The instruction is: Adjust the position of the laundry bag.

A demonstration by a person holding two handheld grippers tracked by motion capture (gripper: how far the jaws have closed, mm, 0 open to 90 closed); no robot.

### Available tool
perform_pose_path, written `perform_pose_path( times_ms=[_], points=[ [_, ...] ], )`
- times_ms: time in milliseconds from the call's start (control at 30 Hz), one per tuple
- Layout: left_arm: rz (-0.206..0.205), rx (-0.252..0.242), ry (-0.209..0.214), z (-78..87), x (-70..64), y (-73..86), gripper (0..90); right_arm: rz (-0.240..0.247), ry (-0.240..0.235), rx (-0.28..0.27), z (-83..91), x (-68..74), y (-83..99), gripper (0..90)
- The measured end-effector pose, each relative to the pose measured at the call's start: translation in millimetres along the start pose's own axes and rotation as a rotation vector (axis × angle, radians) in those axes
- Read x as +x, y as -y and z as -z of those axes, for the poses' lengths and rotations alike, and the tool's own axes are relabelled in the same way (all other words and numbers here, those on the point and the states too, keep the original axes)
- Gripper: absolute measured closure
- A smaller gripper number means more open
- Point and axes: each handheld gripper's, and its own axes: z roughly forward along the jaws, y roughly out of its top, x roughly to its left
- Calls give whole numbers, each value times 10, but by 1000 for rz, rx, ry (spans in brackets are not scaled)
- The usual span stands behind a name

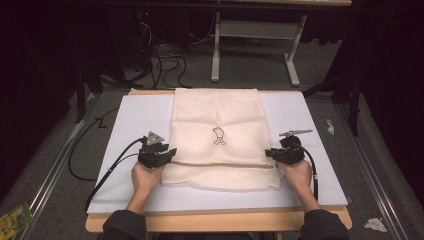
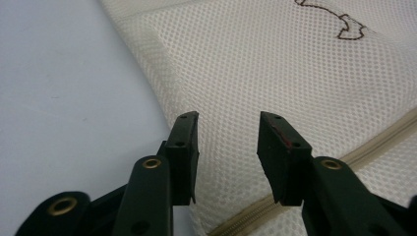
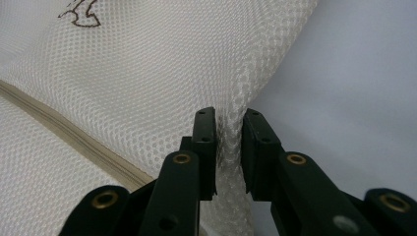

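A cream mesh bag (image 1: pixel 217 112) lies flat on the white board (image 1: pixel 135 117), with a small brown embroidered figure (image 1: pixel 218 136) at its middle and a beige zipper (image 1: pixel 220 164) running across near its front edge. My left gripper (image 1: pixel 172 152) hovers at the bag's left edge by the zipper. In the left gripper view this gripper (image 2: pixel 228 147) is open, with mesh (image 2: pixel 275 64) under the gap and the zipper (image 2: pixel 373 145) to the right. My right gripper (image 1: pixel 268 153) is at the bag's right edge. In the right gripper view it (image 3: pixel 228 142) is shut on a bunched fold of mesh (image 3: pixel 231 110).
The board rests on a wooden table (image 1: pixel 220 221). Grey floor surrounds it, with cables (image 1: pixel 167 65) and a white frame stand (image 1: pixel 216 50) beyond the far edge. A crumpled paper (image 1: pixel 375 224) lies at the right and a green packet (image 1: pixel 15 217) at the left.
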Motion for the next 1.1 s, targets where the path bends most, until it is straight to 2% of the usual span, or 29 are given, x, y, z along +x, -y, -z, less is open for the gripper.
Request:
perform_pose_path(
  times_ms=[133,300,400,533,633,700,833,1000,1100],
  points=[
    [-10,4,20,-13,-74,42,553,-13,-4,10,-15,-1,18,701],
    [-16,19,27,-71,-123,88,523,-43,-5,32,-41,-33,48,524],
    [-18,27,28,-112,-143,111,517,-68,-5,42,-21,-48,70,475],
    [-20,42,23,-157,-159,141,511,-84,-12,52,-7,-67,107,474],
    [-18,44,27,-179,-156,156,498,-84,-28,64,-15,-62,136,534],
    [-7,39,27,-191,-160,165,494,-88,-56,77,-11,-49,145,552],
    [7,16,20,-214,-184,199,496,-85,-71,79,-14,-12,158,548],
    [6,14,14,-220,-193,202,507,-90,-77,92,-35,18,132,543],
    [3,17,10,-220,-196,200,509,-71,-68,102,-64,64,102,550]
  ],
)
